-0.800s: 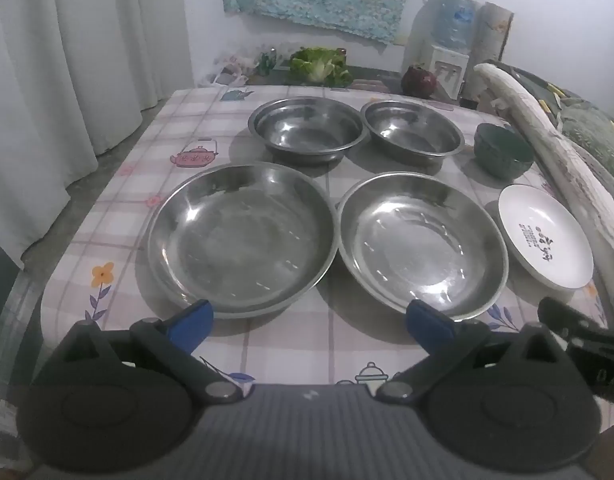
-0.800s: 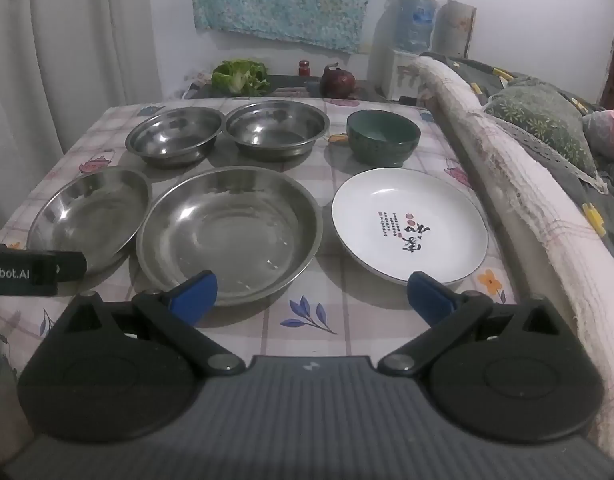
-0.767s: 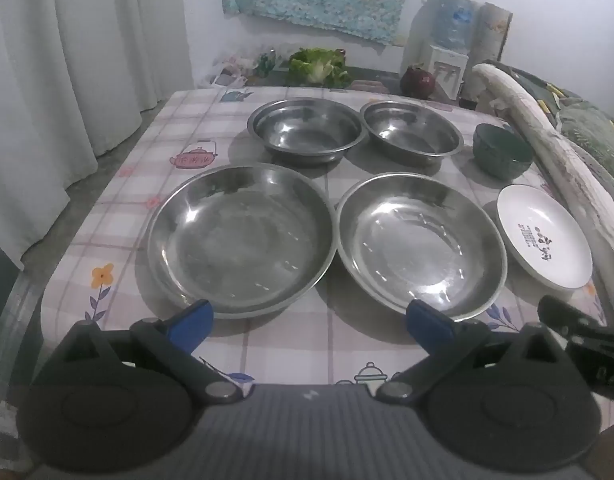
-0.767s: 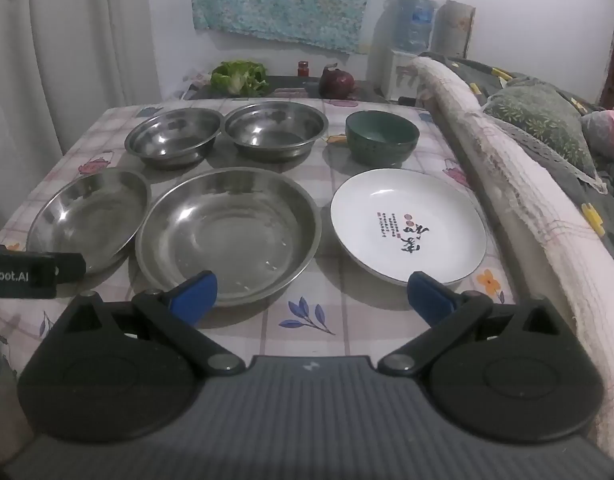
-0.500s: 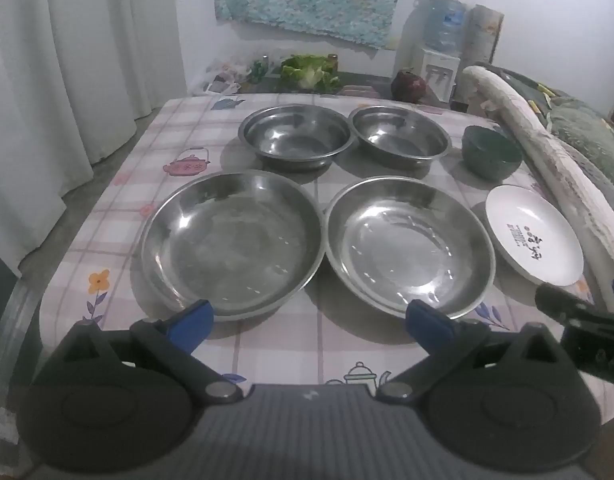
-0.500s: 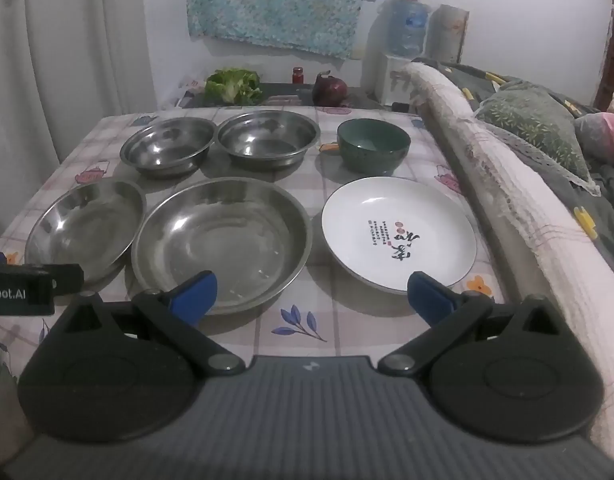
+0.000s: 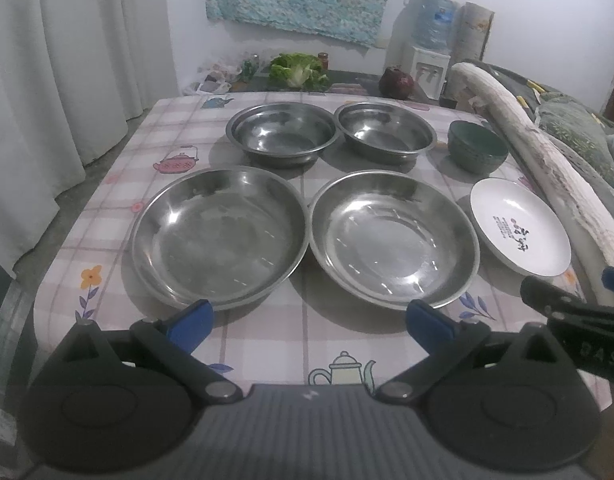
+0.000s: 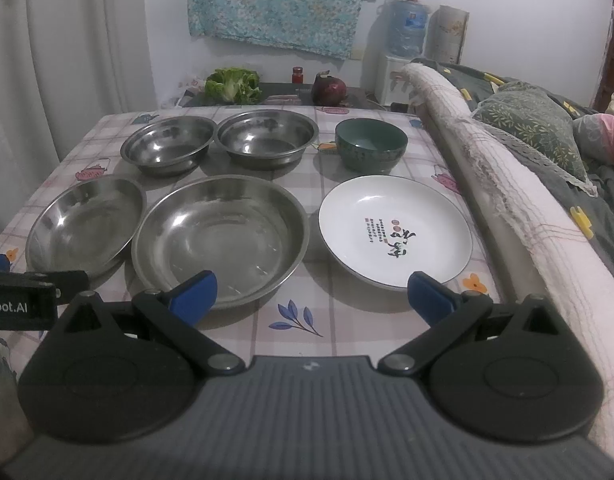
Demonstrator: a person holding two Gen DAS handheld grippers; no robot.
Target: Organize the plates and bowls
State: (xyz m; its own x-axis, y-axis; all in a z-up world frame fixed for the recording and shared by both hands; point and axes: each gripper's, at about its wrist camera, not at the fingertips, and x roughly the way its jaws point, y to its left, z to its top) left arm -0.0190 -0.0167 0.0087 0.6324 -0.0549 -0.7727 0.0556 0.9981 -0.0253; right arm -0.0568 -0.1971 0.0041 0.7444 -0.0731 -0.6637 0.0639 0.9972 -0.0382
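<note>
Both hand-held grippers (image 7: 309, 322) (image 8: 311, 292) spread wide, empty – round shiny steel plates (image 7: 221, 236), glossy white plate (image 8: 395, 230).

From my seat the near strip of tablecloth (image 7: 307, 344) gives open room ahead of both grippers. Beyond it the dishes crowd: two steel plates (image 7: 221, 240) (image 7: 393, 238) sit almost rim to rim, and the white plate (image 8: 395, 230) lies just beside them with a narrow lane between. Behind, two steel bowls (image 7: 283, 132) (image 7: 387, 132) and the green bowl (image 8: 371, 148) close the far row. The rolled bedding (image 8: 507, 200) walls off the right edge; curtains (image 7: 47, 100) stand clear on the left.
</note>
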